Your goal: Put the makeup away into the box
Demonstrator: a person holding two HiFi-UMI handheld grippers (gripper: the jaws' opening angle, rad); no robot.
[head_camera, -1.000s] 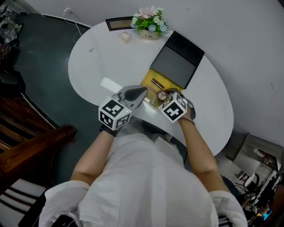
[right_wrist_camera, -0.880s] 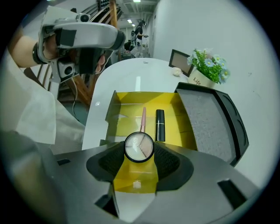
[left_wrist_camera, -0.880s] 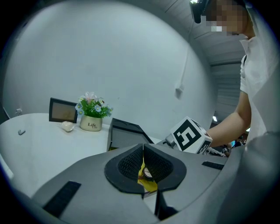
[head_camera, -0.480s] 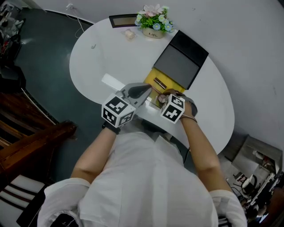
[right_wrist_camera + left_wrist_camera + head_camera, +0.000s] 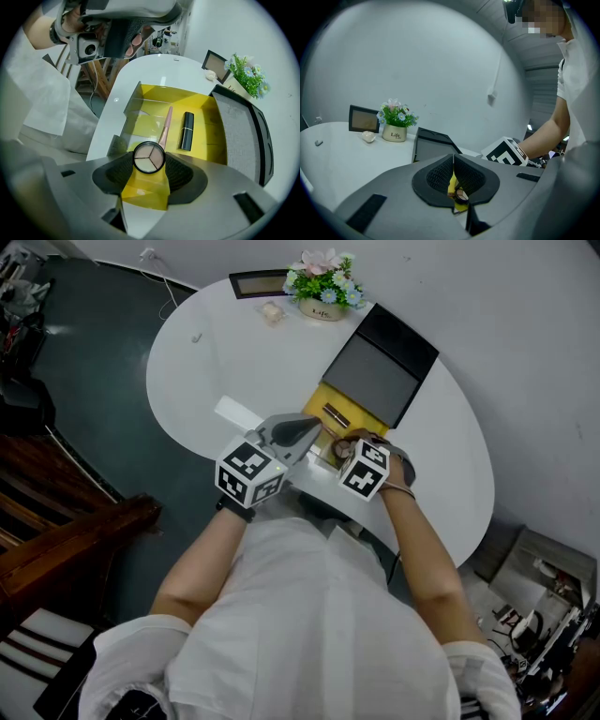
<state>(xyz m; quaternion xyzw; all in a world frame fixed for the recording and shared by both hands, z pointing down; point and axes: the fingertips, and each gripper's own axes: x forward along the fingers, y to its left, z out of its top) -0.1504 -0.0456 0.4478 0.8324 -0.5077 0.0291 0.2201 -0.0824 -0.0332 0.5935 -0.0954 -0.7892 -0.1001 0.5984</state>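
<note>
The two ribbed black pads [image 5: 180,172] of the right gripper [image 5: 149,164] are closing on a round black-rimmed compact with three pale powder shades [image 5: 149,157], gripping it by its rim from both sides with its face turned towards the camera. The compact is hanging over the near end of the open rectangular box with a yellow lining [image 5: 208,124]; whether it is touching the lining cannot be told. Further inside the box, a slim pink makeup brush [image 5: 165,125] and a black lipstick tube [image 5: 187,131] are lying side by side, close but apart. The dark grey hinged lid [image 5: 241,136] is standing open on the far side of the box. The left gripper [image 5: 453,160] is holding its pads pressed together with nothing between them, and is hovering just beside the right gripper, pointing at the box. The box is resting on a white oval table [image 5: 216,362], which is also carrying a small pot of flowers [image 5: 323,289], a dark picture frame [image 5: 258,284] and a pale pebble-like object [image 5: 274,311] at its far edge.
</note>
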